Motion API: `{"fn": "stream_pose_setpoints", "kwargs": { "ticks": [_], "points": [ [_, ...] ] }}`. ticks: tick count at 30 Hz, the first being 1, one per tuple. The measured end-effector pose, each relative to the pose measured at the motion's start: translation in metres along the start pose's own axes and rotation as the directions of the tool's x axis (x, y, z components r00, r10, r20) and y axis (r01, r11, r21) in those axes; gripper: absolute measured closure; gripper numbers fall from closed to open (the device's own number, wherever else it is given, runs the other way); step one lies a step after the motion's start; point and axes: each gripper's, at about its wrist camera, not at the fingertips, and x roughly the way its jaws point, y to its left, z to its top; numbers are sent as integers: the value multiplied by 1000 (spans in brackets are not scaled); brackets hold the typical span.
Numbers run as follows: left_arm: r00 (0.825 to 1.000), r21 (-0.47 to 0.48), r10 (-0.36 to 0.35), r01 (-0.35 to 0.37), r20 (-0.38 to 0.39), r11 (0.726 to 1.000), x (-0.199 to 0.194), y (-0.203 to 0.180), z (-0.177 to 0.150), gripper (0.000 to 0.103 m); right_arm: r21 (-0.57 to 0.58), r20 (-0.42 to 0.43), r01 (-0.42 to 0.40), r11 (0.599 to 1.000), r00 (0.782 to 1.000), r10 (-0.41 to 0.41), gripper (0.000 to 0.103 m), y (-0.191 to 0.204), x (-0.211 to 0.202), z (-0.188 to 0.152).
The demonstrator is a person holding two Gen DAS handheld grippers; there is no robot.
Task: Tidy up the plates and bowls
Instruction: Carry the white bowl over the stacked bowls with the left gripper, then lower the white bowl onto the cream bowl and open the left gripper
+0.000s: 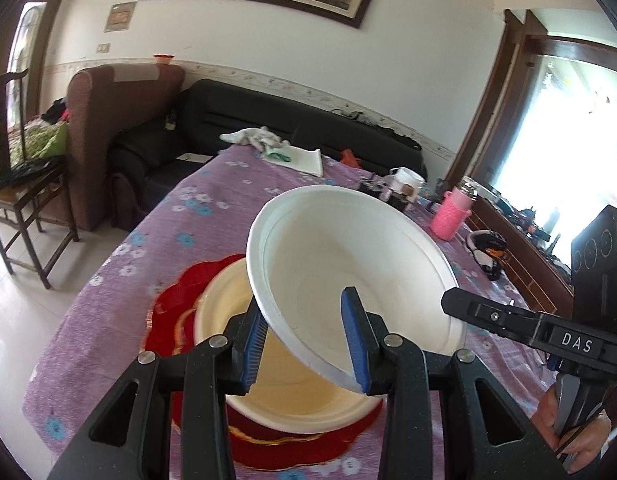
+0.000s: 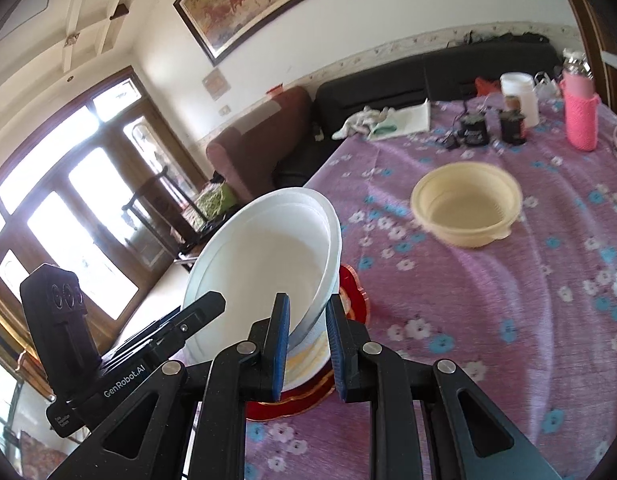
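Above the red plate and cream bowl, tilted white bowl pinched by both claws. Left claw clamped on near rim, right claw on opposite rim, likely for nesting.

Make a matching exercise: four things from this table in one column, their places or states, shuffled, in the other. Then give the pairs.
1. white bowl
2. red plate
3. yellow bowl
4. pink bottle

A. upright near the table's far edge
B. alone on the purple cloth
C. tilted, gripped at its rim by both grippers
D. flat beneath a cream bowl

Pairs: 1-C, 2-D, 3-B, 4-A
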Motion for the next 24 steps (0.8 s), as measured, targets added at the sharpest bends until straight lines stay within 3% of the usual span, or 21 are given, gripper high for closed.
{"fn": "stream_pose_setpoints", "kwargs": {
  "ticks": [10,24],
  "points": [
    [998,-37,46,-48,-40,998,6,26,-11,68,21,-89,-32,999,995,34,82,8,33,-14],
    [996,-48,79,-81,-49,996,7,31,-14,65,30,-120,-49,998,991,52,80,4,40,-20]
  ]
}}
